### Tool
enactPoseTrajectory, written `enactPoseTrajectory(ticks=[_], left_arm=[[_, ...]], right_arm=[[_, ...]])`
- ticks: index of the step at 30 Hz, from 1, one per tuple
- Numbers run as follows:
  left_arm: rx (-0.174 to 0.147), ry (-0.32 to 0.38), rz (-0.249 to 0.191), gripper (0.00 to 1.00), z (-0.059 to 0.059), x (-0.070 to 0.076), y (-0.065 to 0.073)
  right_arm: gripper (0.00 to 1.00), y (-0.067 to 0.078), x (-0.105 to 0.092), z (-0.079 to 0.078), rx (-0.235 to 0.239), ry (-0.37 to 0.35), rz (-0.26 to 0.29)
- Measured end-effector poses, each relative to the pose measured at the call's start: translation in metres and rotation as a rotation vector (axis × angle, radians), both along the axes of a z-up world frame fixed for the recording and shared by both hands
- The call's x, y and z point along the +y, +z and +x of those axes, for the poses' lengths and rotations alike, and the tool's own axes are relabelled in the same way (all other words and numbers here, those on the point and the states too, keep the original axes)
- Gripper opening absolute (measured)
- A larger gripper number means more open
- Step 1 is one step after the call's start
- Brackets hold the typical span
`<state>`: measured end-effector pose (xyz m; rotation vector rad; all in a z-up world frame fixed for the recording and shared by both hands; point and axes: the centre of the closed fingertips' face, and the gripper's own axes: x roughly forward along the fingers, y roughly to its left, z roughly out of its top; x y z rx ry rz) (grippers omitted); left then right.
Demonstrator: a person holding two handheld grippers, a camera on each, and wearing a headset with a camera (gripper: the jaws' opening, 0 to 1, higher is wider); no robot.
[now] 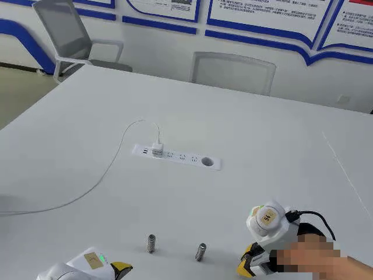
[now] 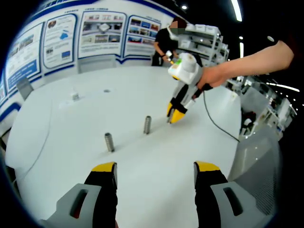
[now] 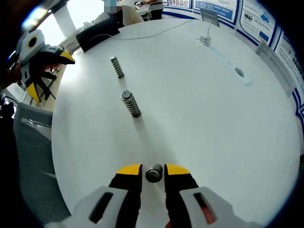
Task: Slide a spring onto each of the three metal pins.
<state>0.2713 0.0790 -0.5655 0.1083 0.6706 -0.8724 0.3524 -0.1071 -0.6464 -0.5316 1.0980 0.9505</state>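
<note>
Head view, white table (image 1: 262,146), spring-clad pins (image 1: 151,243), power strip (image 1: 175,156), grey chairs (image 1: 233,71), posters (image 1: 262,14)

White table (image 1: 245,134) spreads before me across most of the frame. Grey chair (image 1: 61,32) upper left, second chair (image 1: 233,70) top centre. White wall (image 1: 157,44) behind, blue-framed posters (image 1: 265,14) along the top edge. Beige floor (image 1: 17,93) far left. Left gripper view: ceiling strip light (image 2: 236,9) upper right.

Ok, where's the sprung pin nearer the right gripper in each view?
Head view: sprung pin bottom centre, right of the pair.
Left gripper view: centre, right of the pair.
Right gripper view: left of centre, the nearer one.
Shared landmark: power strip.
Right gripper is shut on the third pin.
</note>
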Motion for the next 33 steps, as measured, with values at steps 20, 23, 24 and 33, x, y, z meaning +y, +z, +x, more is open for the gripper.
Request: enactPoseTrajectory(ticks=[20,23,24,33], left_arm=[[-0.007,0.018,-0.006,0.67,-0.001,0.008,0.003],[-0.005,0.019,-0.005,0.67,-0.003,0.009,0.002],[-0.004,0.019,-0.005,0.67,-0.003,0.009,0.002],[-0.003,0.036,-0.003,0.67,-0.001,0.015,0.002]], right_arm=[[0.40,0.015,-0.038,-0.031,-0.059,-0.212,0.075],[0.43,0.017,-0.036,-0.036,-0.057,-0.267,0.133],[0.43,0.018,-0.037,-0.036,-0.064,-0.283,0.142],[0.51,0.028,-0.035,-0.047,-0.102,-0.367,0.232]])
